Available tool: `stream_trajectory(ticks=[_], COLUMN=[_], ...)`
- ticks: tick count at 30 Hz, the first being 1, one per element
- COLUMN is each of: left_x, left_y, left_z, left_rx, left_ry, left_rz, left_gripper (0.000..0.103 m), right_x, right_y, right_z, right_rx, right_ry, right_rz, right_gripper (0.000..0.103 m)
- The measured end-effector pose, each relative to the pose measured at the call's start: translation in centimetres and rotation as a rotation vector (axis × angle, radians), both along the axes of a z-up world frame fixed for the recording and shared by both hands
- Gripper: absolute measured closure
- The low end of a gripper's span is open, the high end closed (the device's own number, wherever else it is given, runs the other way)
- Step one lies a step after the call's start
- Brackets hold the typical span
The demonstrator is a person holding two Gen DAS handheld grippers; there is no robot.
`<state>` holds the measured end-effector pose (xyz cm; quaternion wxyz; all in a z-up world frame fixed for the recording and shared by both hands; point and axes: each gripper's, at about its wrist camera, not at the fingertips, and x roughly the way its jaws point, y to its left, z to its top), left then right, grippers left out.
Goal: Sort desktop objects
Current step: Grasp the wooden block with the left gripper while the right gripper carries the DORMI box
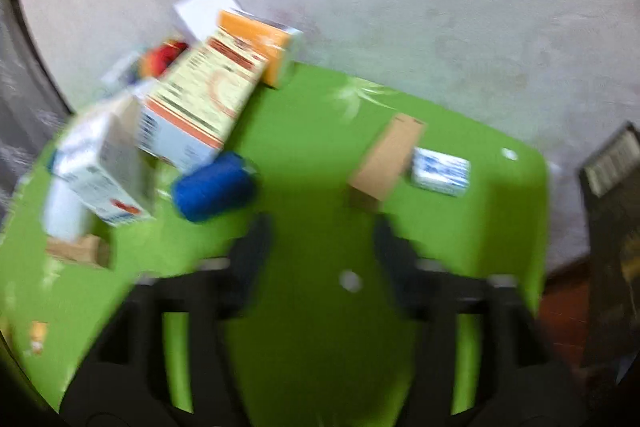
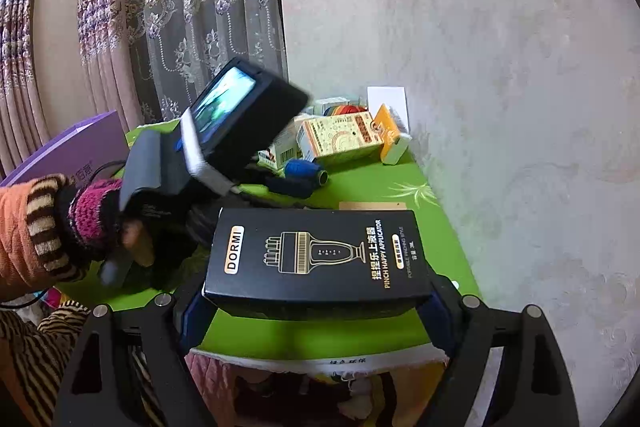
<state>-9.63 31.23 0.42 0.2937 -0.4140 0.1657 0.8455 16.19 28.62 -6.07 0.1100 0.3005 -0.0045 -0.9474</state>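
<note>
The right gripper (image 2: 316,297) holds a black box (image 2: 316,255) crosswise between its pads, jaws spread wide by the box's length, just above the near edge of the green table (image 2: 440,239). The grip sits at the box's ends, so a tilt or a slackened squeeze could likely let it slip out and fall past that edge. Left of the black box, the person's gloved hand (image 2: 100,223) carries the left gripper (image 1: 320,239), whose fingers stand well apart with nothing between them, only bare green table. Its view is blurred, so aiming from there may be poor. Beyond the black box lies a tan box (image 1: 386,159) with a small blue-and-white box (image 1: 440,171) touching it. Farther off and to the left is a blue roll (image 1: 214,187), and behind it a leaning pile of cartons (image 1: 200,103) against the wall (image 2: 500,67); a careless nudge could topple it.
</note>
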Motion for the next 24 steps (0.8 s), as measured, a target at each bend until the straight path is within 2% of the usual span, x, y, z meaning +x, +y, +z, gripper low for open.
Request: stream_trajectory(ticks=[1, 2, 4, 6, 10, 12, 13, 14, 15, 17, 19, 23, 24], left_x=[-0.1, -0.1, -0.5, -1.5, -3.7, -4.5, -4.9, -5.6, -6.1, -6.3, -6.3, -5.1, -3.5], left_y=[0.2, 0.5, 2.0, 3.7, 6.3, 7.3, 7.6, 8.0, 8.4, 8.8, 8.3, 5.1, 4.0], left_z=[0.0, 0.0, 0.0, 0.1, 0.2, 0.4, 0.5, 0.6, 0.6, 0.6, 0.7, 1.1, 1.0], left_rx=[0.010, 0.008, -0.042, -0.064, -0.095, -0.096, -0.084, -0.067, -0.059, -0.072, -0.055, -0.042, -0.048], left_ry=[-0.011, -0.012, 0.029, 0.067, 0.093, 0.092, 0.073, 0.040, 0.018, 0.048, 0.058, 0.065, 0.072], left_rz=[-0.026, -0.051, -0.068, -0.103, -0.176, -0.248, -0.281, -0.301, -0.300, -0.282, -0.226, -0.013, 0.037], left_gripper=[0.015, 0.015, 0.014, 0.014, 0.018, 0.028, 0.045, 0.074, 0.080, 0.081, 0.081, 0.081, 0.081], right_x=[-0.1, -0.4, 0.0, 0.5, 0.7, 1.0, 1.2, 1.2, 1.2, 1.0, 0.5, 0.1, 0.3], right_y=[0.2, 0.2, 0.3, 0.0, 0.4, 0.7, 0.7, 0.9, 1.0, 1.2, 0.8, -0.4, -1.1], right_z=[-0.1, -0.2, -0.5, -0.6, -0.5, -0.4, -0.3, -0.3, -0.4, -0.5, -0.5, -0.5, -0.6], right_rx=[-0.010, -0.017, -0.026, -0.036, -0.054, -0.052, -0.054, -0.058, -0.064, -0.076, -0.076, -0.066, -0.061], right_ry=[0.003, 0.003, 0.005, 0.010, 0.030, 0.035, 0.040, 0.043, 0.043, 0.035, 0.029, 0.028, 0.022], right_rz=[0.002, -0.002, -0.004, -0.012, -0.007, -0.011, -0.015, -0.019, -0.025, -0.032, -0.021, 0.023, 0.031], right_gripper=[0.018, 0.018, 0.018, 0.017, 0.017, 0.017, 0.017, 0.017, 0.017, 0.017, 0.017, 0.017, 0.017])
